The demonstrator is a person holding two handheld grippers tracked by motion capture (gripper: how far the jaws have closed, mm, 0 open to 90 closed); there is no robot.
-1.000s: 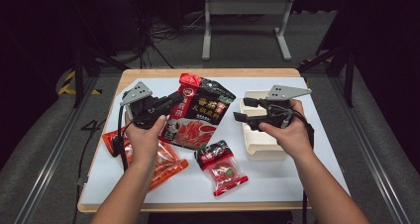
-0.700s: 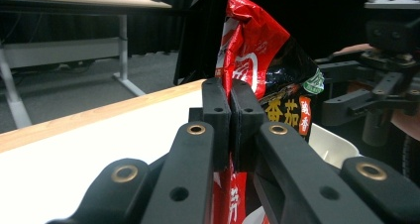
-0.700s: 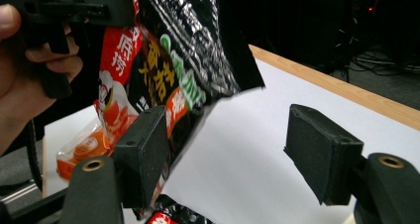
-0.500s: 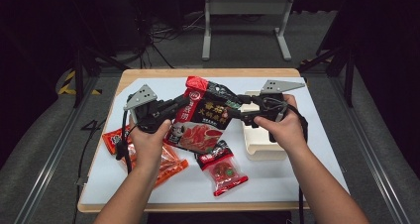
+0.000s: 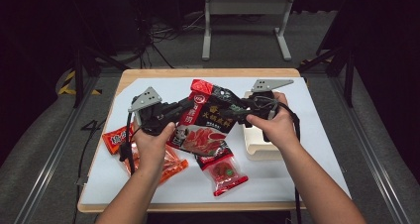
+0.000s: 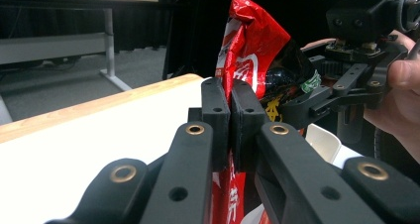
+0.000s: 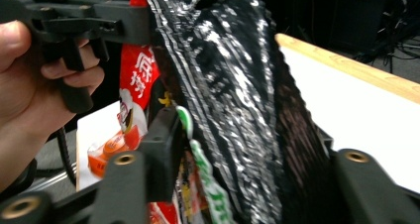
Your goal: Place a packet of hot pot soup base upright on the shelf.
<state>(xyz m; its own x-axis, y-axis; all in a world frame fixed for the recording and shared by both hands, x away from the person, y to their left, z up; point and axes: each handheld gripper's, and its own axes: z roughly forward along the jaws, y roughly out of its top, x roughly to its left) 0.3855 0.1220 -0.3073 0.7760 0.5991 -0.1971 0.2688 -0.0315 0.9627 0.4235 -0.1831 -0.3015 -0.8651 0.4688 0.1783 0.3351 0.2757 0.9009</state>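
Observation:
A large red and black snack bag (image 5: 210, 117) hangs above the white mat between both grippers. My left gripper (image 5: 190, 105) is shut on its left edge; in the left gripper view the jaws (image 6: 231, 110) pinch the red seam of the bag (image 6: 252, 45). My right gripper (image 5: 236, 110) has just been closing on the bag's right edge. In the right gripper view the black crinkled bag (image 7: 233, 85) fills the gap of my right gripper (image 7: 247, 144), with the pads against it. The right gripper (image 6: 317, 92) is also in the left gripper view.
A small red pouch (image 5: 223, 172) lies at the front centre of the mat (image 5: 317, 135). Orange packets (image 5: 119, 137) lie under my left forearm. A white tray (image 5: 257, 144) sits beneath my right hand. A metal stand (image 5: 245, 6) is beyond the table.
The right gripper has moved left from the white tray to the bag's right edge and closed its jaws around it. The bag has risen off the mat and spread out between the grippers.

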